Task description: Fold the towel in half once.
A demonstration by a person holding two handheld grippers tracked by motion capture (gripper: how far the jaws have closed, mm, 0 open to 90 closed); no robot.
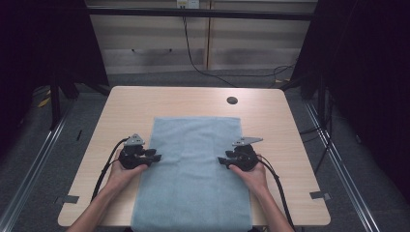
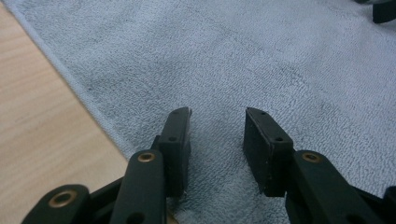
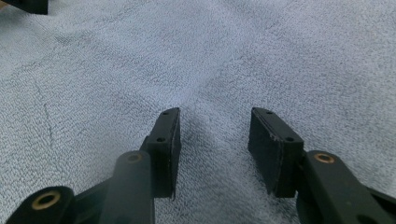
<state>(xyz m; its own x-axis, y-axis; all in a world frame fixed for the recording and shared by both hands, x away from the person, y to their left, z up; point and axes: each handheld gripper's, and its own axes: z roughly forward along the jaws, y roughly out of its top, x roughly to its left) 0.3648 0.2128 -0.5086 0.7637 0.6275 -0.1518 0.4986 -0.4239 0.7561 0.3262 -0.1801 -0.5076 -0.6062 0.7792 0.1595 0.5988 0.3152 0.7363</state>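
You have a light blue towel point(image 1: 193, 169) spread flat down the middle of the high view, on a pale wooden table point(image 1: 130, 104). Its far edge lies across the centre of the frame and its near edge runs off the bottom, past the table's front rim. No bin, tray or other container stands on the table; the towel is the one loose thing there, and nothing lies on it but your tools. A small dark round hole point(image 1: 232, 100) sits in the tabletop above the towel's upper right corner.

Your left gripper point(image 1: 155, 157) is at the towel's left edge, lower left of centre, pointing inward to the right. In the left gripper view its jaws stand apart with bare towel point(image 2: 261, 65) between them, tips low over the cloth; whether they touch it you cannot tell. The towel's hemmed edge runs diagonally at the left of that frame, with wood point(image 2: 42, 140) beyond it.

Your right gripper point(image 1: 222, 160) is at the towel's right edge, lower right of centre, pointing inward to the left. In the right gripper view its jaws are likewise apart, over a slight raised crease in the towel point(image 3: 210, 60) that runs up between them. Neither tool grips anything.

Your left hand point(image 1: 121, 174) and right hand point(image 1: 251, 175) hold the tools from the bottom of the high view.
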